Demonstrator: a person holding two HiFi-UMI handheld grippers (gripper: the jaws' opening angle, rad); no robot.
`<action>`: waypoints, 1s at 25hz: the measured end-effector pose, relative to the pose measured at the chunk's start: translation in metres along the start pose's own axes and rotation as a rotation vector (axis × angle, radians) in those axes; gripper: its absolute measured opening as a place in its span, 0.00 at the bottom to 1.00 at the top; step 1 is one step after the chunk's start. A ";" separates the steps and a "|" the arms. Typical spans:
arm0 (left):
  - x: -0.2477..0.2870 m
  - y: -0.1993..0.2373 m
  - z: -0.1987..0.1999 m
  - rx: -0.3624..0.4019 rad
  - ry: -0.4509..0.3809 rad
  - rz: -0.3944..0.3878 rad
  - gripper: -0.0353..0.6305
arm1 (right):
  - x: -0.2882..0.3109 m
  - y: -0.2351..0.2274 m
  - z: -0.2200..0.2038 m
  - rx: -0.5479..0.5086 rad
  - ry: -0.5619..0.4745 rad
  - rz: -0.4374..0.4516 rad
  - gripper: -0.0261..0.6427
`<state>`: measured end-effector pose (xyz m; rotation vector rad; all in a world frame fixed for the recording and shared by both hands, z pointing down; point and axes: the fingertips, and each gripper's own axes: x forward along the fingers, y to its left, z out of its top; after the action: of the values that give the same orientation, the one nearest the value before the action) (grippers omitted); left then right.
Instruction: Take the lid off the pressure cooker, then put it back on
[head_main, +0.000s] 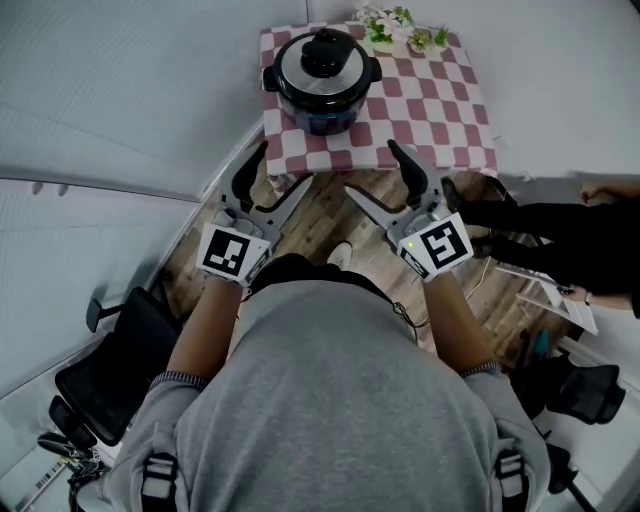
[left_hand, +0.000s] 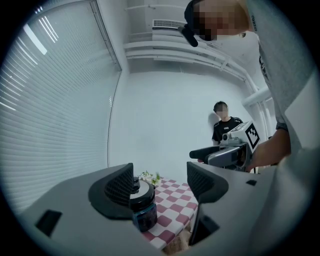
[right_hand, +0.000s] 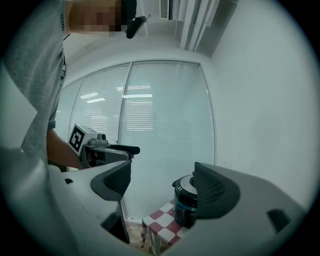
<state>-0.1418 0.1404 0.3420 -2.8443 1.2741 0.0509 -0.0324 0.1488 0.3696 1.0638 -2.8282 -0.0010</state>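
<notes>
1. Two grippers are held empty, with jaws spread wide and nothing between them: the left gripper (head_main: 287, 165) and the right gripper (head_main: 370, 168).
2. The pressure cooker (head_main: 322, 85) stands ahead of both grippers, well apart from them, on the desk (head_main: 440, 120). Its lid (head_main: 322, 62) is seated on the pot.
3. The step in hand is judged to be the approach. Both grippers should be carried forward and lowered, so that one steadies a side handle (head_main: 268, 78) while the other is closed on the black knob (head_main: 325, 42).
4. The jaws should be centred on the knob before being closed, so that the lid is lifted level.
5. The cooker is seen as a dark, round pot with a brushed-metal lid. The desk under it is covered in red-and-white checks.
</notes>
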 end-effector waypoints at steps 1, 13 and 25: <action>0.004 0.001 0.000 0.000 0.000 0.005 0.57 | 0.001 -0.005 -0.002 -0.002 0.006 0.007 0.64; 0.049 0.049 -0.013 0.001 0.027 0.005 0.57 | 0.053 -0.049 0.000 -0.018 0.030 0.043 0.64; 0.115 0.133 -0.022 0.001 0.039 -0.129 0.57 | 0.145 -0.100 0.001 -0.020 0.087 -0.039 0.64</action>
<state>-0.1641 -0.0352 0.3582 -2.9326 1.0937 -0.0081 -0.0754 -0.0220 0.3804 1.0871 -2.7247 0.0136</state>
